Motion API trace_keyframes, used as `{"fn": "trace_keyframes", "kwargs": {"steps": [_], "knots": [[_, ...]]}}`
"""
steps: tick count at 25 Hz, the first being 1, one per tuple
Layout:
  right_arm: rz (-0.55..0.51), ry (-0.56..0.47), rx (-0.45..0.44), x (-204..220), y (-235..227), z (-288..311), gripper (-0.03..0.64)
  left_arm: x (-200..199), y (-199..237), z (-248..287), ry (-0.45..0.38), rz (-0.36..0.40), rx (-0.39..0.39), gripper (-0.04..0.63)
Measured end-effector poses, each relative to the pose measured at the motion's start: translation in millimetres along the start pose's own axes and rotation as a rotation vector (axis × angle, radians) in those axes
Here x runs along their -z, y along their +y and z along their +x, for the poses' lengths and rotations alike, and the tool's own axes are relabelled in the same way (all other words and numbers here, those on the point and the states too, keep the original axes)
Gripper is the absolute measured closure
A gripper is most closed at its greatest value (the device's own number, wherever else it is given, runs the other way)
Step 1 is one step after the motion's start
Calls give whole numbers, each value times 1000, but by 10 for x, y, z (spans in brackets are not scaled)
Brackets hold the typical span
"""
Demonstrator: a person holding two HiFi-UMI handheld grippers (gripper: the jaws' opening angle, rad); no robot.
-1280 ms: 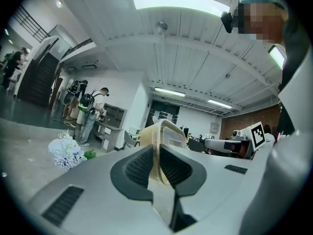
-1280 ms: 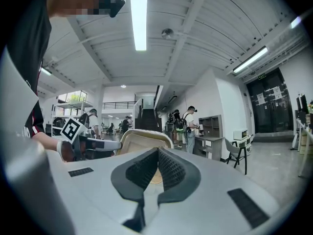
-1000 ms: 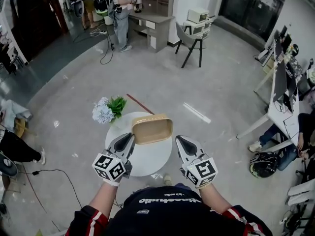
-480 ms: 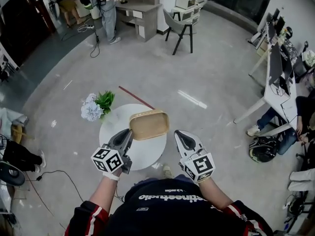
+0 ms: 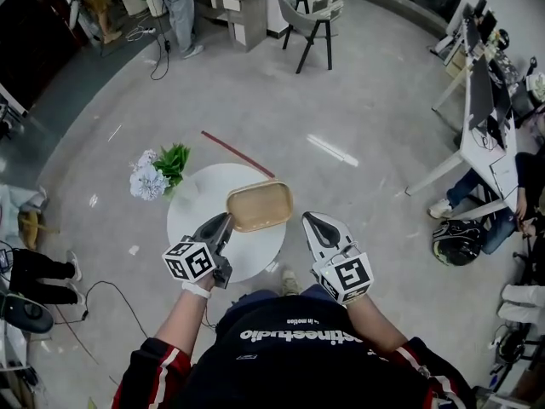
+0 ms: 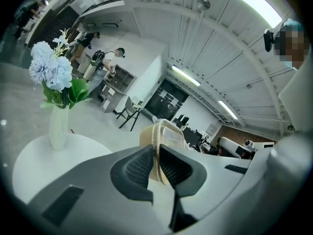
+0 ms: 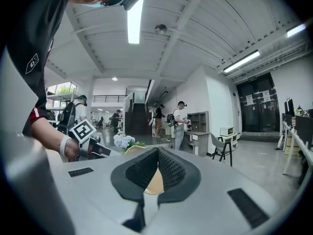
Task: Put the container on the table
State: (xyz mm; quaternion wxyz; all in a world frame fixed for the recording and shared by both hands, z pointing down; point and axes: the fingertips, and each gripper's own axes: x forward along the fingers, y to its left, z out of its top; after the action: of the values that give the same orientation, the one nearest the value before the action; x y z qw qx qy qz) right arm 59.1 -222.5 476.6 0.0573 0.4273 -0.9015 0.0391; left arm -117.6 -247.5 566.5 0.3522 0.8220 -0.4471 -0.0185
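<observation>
Container held at the edge of a round table

A tan, open-topped container sits over the right side of a small round white table; whether it rests on the top cannot be told. The left gripper is clenched on its near rim. The right gripper hangs just beside it, jaws pressed together and empty. A vase of flowers stands at the table's far left edge. Around it spreads a glossy grey floor, with a red stick lying by the table, and a chair and desk beyond.
</observation>
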Motion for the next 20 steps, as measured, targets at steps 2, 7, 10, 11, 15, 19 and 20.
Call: {"fn": "trace_keyframes", "kwargs": {"steps": [2, 7, 10, 11, 15, 19, 20], "knots": [[-6, 3, -5, 32, -30, 23, 601, 75, 62, 78, 15, -22, -5, 543], [-37, -2, -20, 132, -81, 115, 600, 248, 209, 239, 47, -70, -12, 543], [-70, 2, -26, 217, -121, 146, 600, 373, 307, 337, 63, -128, -15, 541], [-71, 4, -25, 232, -136, 143, 600, 416, 340, 366, 68, -150, -18, 542], [-68, 6, -21, 230, -172, 78, 601, 574, 456, 457, 98, -224, -33, 543], [-91, 15, -19, 280, -209, 30, 600, 702, 627, 537, 127, -228, -68, 541], [-90, 19, -16, 301, -225, 21, 600, 745, 666, 559, 138, -225, -76, 541]]}}
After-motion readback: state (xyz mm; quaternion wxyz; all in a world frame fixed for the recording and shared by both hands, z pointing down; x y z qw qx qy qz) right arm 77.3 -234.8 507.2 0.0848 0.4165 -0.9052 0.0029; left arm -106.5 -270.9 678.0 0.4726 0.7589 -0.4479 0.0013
